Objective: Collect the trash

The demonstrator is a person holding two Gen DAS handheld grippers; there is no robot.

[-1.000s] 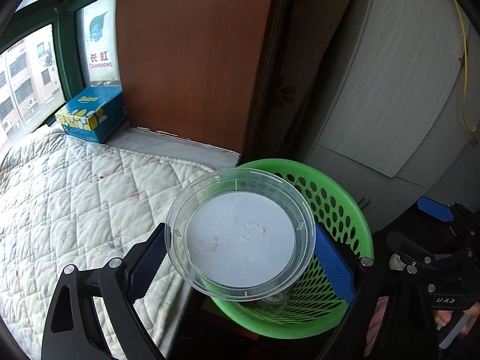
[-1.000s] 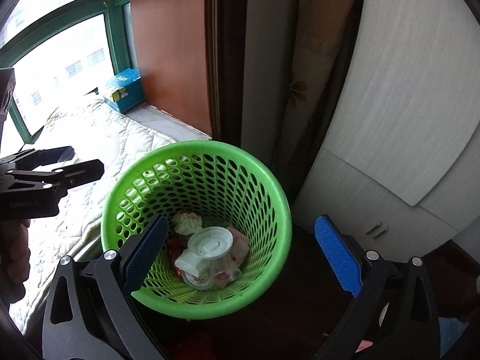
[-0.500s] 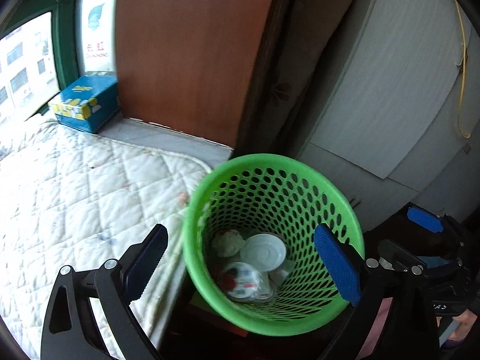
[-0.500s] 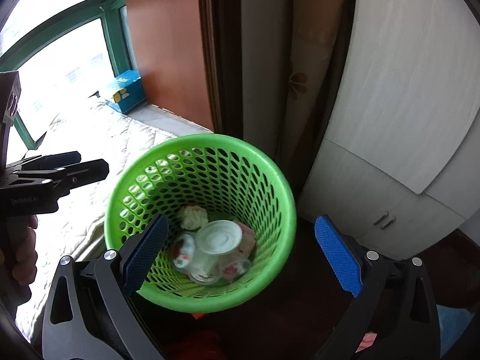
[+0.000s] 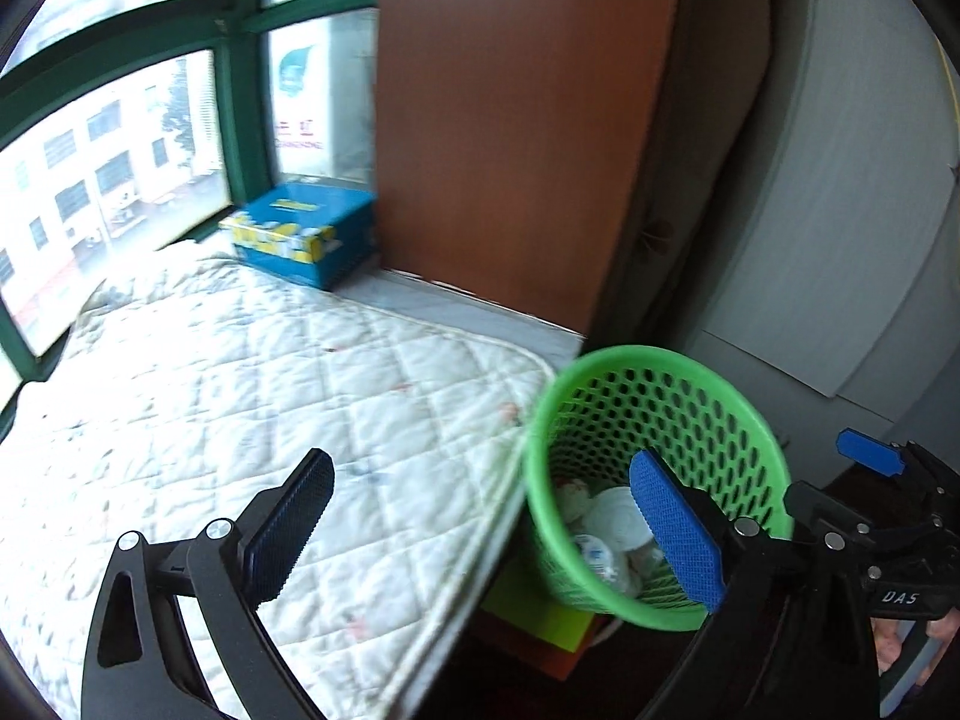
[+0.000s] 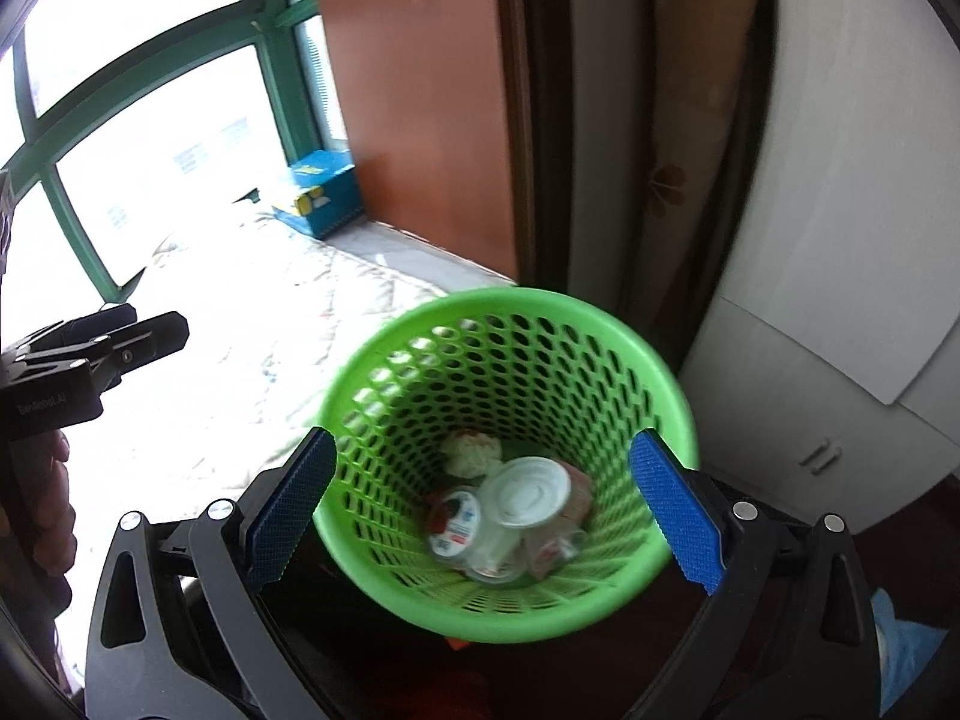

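A green mesh basket (image 5: pixel 600 360) (image 6: pixel 510 300) stands on the floor beside the mattress. Trash lies in it: a clear round container with a white lid (image 6: pixel 528 489) (image 5: pixel 618 519), a crumpled tissue (image 6: pixel 471 450) and a small labelled cup (image 6: pixel 456 519). My left gripper (image 5: pixel 480 480) is open and empty, half over the mattress edge, with its right finger in front of the basket. My right gripper (image 6: pixel 483 450) hangs open above the basket mouth and holds nothing. Each gripper also shows at the edge of the other's view.
A white quilted mattress (image 5: pixel 240 390) fills the left. A blue tissue box (image 5: pixel 306 234) sits on the sill by the green-framed window. A brown wooden panel (image 5: pixel 510 120) and a white cabinet (image 6: pixel 840 240) stand behind the basket. A yellow-green object (image 5: pixel 540 612) lies under it.
A second ago the clear round container sat between my left jaws above the basket; it now lies inside. My left gripper has swung left towards the mattress. The right gripper has shifted slightly.
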